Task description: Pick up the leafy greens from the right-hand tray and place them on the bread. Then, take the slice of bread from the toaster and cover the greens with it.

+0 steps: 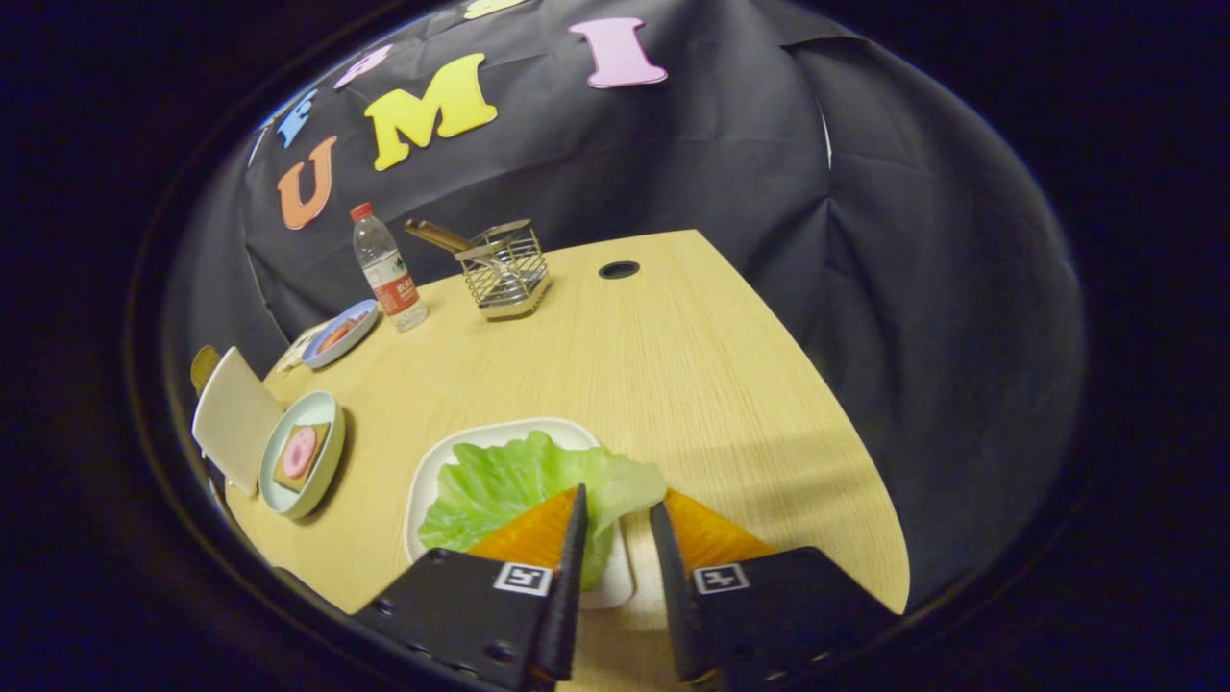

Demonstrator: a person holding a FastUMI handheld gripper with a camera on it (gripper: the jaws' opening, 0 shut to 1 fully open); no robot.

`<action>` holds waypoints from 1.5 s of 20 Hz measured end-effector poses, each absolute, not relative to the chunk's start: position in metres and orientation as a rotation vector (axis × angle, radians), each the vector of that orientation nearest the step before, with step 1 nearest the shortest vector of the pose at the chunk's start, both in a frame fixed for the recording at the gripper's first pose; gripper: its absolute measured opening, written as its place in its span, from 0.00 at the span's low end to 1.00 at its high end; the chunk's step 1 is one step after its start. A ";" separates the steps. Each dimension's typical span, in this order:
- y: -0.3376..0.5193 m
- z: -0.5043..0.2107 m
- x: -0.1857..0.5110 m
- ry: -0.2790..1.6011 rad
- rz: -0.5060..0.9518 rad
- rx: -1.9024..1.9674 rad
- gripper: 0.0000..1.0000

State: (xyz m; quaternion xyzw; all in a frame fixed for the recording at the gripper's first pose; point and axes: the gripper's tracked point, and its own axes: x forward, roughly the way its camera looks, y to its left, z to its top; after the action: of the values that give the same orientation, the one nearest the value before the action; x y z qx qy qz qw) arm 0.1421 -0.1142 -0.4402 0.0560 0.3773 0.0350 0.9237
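A light green lettuce leaf (509, 485) lies on a white rectangular tray (430, 473) on the wooden table. My gripper (618, 500) hangs just above the tray, open. The leaf's right edge reaches into the gap between the two fingers, and I cannot tell whether either one touches it. Further left, a pale round plate (329, 474) holds a slice of bread (285, 468) with a pink round slice on top. Beside that plate stands a white boxy toaster (231, 418), and a tan slice (204, 365) pokes out behind it.
At the back of the table stand a water bottle (387, 269), a wire basket (504, 271) with utensils, and a blue plate (341, 332) of food. A cable hole (619, 269) sits near the far edge. The table's right edge curves close to the right finger.
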 end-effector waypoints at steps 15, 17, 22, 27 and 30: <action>-0.129 -0.421 0.144 0.757 -0.029 0.075 0.00; -0.133 -0.427 0.143 0.761 -0.046 0.056 0.04; -0.132 -0.400 0.141 0.715 -0.058 0.043 0.00; -0.097 -0.338 0.127 0.656 -0.034 0.100 0.00; -0.066 -0.294 0.119 0.609 -0.028 0.119 0.00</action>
State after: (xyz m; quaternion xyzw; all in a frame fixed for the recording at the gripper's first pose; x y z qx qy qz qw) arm 0.1194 -0.0661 -0.2941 0.0585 0.2994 -0.0136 0.9522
